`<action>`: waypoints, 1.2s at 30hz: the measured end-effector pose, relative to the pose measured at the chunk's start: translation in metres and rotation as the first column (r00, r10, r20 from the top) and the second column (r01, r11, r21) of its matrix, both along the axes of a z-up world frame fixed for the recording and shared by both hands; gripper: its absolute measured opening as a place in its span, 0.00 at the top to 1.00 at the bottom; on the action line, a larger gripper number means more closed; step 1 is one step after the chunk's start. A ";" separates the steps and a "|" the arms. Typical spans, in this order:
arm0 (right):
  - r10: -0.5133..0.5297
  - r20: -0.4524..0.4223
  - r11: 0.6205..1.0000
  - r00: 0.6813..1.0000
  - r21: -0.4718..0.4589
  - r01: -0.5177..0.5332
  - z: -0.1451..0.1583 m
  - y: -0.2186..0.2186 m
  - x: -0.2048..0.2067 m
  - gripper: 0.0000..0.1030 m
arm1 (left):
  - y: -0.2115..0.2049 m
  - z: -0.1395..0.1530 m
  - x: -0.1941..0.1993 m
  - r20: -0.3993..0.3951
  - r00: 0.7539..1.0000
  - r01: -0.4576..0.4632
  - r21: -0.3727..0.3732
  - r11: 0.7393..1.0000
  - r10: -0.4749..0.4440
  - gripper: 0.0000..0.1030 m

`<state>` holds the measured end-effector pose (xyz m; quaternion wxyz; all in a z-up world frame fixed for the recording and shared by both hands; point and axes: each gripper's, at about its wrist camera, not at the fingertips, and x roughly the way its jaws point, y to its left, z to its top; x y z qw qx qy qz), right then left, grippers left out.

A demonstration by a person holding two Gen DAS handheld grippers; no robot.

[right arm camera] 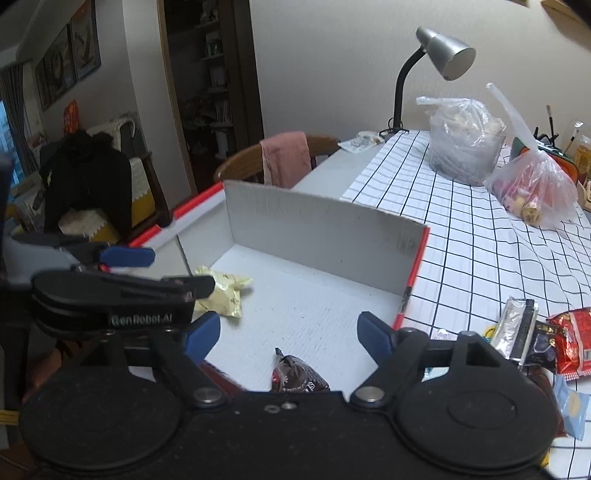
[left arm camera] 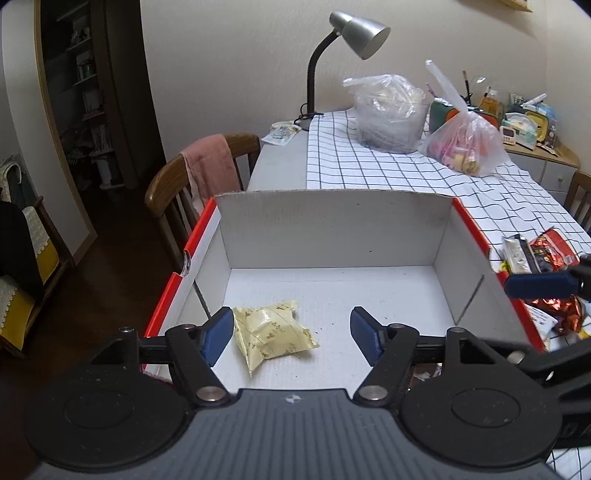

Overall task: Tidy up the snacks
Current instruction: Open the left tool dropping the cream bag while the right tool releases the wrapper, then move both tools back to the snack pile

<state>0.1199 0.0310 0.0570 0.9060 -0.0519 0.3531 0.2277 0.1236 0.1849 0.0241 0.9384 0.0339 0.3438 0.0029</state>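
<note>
1. Left wrist view is showing the left gripper (left arm camera: 291, 334) with its tongs standing wide and holding nothing; a yellow snack packet (left arm camera: 271, 334) is lying on the floor of the open white box (left arm camera: 332, 229), just beside the left blue pad (left arm camera: 218, 336) and not pressed by it.
2. In that view only one blue finger (left arm camera: 539, 286) of the right gripper is showing at the right edge; the rest is cut off.
3. Right wrist view is showing the right gripper (right arm camera: 286, 336) with its tongs also wide and empty; a dark brown snack packet (right arm camera: 295, 378) is lying in the box below them, its near end hidden behind the gripper body.
4. The brown packet is not appearing in the left wrist view; there the gripper body is covering the near part of the box.
5. The left gripper (right arm camera: 127, 271) is crossing the right wrist view side-on, covering part of the yellow packet (right arm camera: 225, 291).
6. More snack packets (right arm camera: 546, 339) are lying on the checked cloth (right arm camera: 461, 236) right of the box; their print is too blurred to read.
7. Two plastic bags (left arm camera: 391, 110) and a desk lamp (left arm camera: 354, 33) are standing farther back; the bag contents are hard to make out.
8. Readable writing: "GenRobot.AI" on the left gripper's side in the right wrist view. Lettering on the brown packet is partly cut off and illegible.
</note>
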 end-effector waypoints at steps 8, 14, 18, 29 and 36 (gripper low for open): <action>-0.011 0.047 0.999 0.999 0.034 0.009 0.021 -0.023 -0.020 0.13 | -0.014 0.016 -0.023 0.045 0.999 0.023 -0.013 1.000 -0.022 0.28; -0.021 0.067 0.997 0.998 0.071 0.016 0.031 -0.049 -0.033 0.05 | -0.029 0.025 -0.038 0.072 0.996 0.049 -0.019 0.999 -0.047 0.25; -0.031 0.095 0.996 0.995 0.088 0.022 0.037 -0.068 -0.043 0.01 | -0.043 0.031 -0.047 0.095 0.993 0.075 -0.035 0.997 -0.071 0.22; -0.118 0.111 0.991 0.987 0.077 0.109 0.039 -0.143 -0.059 0.00 | -0.099 0.030 -0.056 0.097 0.981 0.176 -0.070 0.982 -0.169 0.19; -0.200 0.082 0.979 0.976 0.042 0.197 0.025 -0.192 -0.059 0.00 | -0.141 0.016 -0.048 0.064 0.972 0.233 -0.089 0.968 -0.228 0.19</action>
